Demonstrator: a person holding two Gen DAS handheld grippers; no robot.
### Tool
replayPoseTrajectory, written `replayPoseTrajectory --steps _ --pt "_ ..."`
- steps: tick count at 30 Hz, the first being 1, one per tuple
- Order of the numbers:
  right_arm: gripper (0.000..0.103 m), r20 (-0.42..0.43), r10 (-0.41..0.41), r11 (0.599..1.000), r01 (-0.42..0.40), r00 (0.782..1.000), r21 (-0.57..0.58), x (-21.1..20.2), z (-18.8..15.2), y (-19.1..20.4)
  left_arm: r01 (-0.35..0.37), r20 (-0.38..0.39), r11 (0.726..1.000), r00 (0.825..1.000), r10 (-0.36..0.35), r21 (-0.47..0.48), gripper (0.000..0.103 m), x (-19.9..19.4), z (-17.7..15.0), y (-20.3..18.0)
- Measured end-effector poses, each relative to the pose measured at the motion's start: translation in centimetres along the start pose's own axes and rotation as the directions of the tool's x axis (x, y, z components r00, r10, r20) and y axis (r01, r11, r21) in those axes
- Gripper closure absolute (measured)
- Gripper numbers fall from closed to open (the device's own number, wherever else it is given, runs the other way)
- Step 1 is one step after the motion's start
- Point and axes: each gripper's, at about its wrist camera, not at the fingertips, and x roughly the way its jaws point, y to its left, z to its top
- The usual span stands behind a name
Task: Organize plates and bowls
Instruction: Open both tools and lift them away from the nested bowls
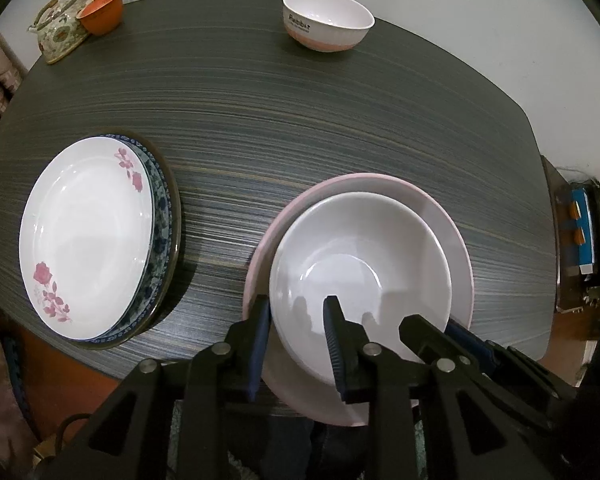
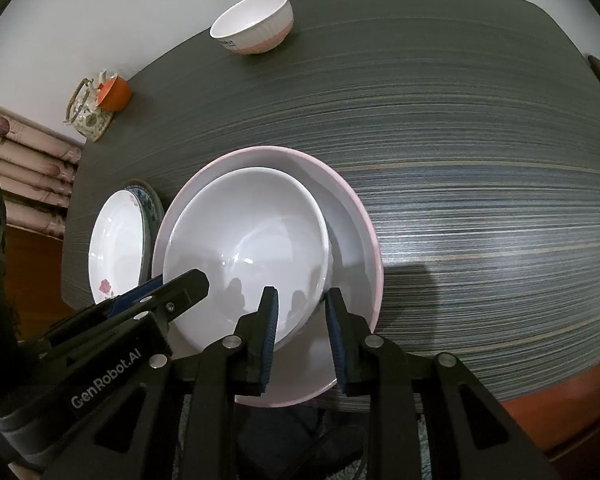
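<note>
Two stacks already stand on the worktop (image 1: 300, 128): a white bowl (image 1: 360, 272) nested in the pink bowl (image 1: 458, 240), and, left of it, a rose plate (image 1: 88, 236) on a blue plate (image 1: 162, 216). Both tongs, left (image 1: 296, 312) and right (image 2: 302, 304), straddle the white bowl's near rim, apart, not pinching. One ribbed bowl (image 1: 326, 20), far beyond the pink bowl, seems left to stack.

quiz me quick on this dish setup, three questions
1. True or false: the white bowl sits inside the pink dish.
2. What lies under the rose plate? A) a blue patterned plate B) a tray C) nothing
3. Fill in: the ribbed bowl stands alone near the table's ____ edge.
Key: 1 true; 2 A; 3 far.
</note>
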Motion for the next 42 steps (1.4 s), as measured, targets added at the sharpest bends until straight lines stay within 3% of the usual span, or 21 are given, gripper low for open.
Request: replayPoseTrajectory --steps 11,26,36,42 --pt "0.068 0.044 -0.023 1.0 0.024 0.999 -0.01 -0.9 -0.2 0.3 0.022 0.051 1.0 0.998 -0.022 0.005 0.075 -1.4 -0.4 0.7" --pt "0.064 0.133 -0.051 0.997 0.058 0.99 -0.052 -2.9 -0.4 0.7 0.053 0.161 0.998 0.985 -0.059 0.041 0.075 -3.3 -0.6 0.6" --pt "0.064 0.262 -0.074 0.988 0.107 0.962 -0.114 -4.6 -0.2 1.5 0.049 0.241 0.998 0.969 -0.059 0.046 0.073 -3.9 0.0 0.6" --pt "0.064 0.295 -0.068 0.986 0.11 0.953 -0.128 -4.8 0.1 1.2 0.048 0.276 0.999 0.96 -0.053 0.026 0.072 -3.9 0.5 1.6"
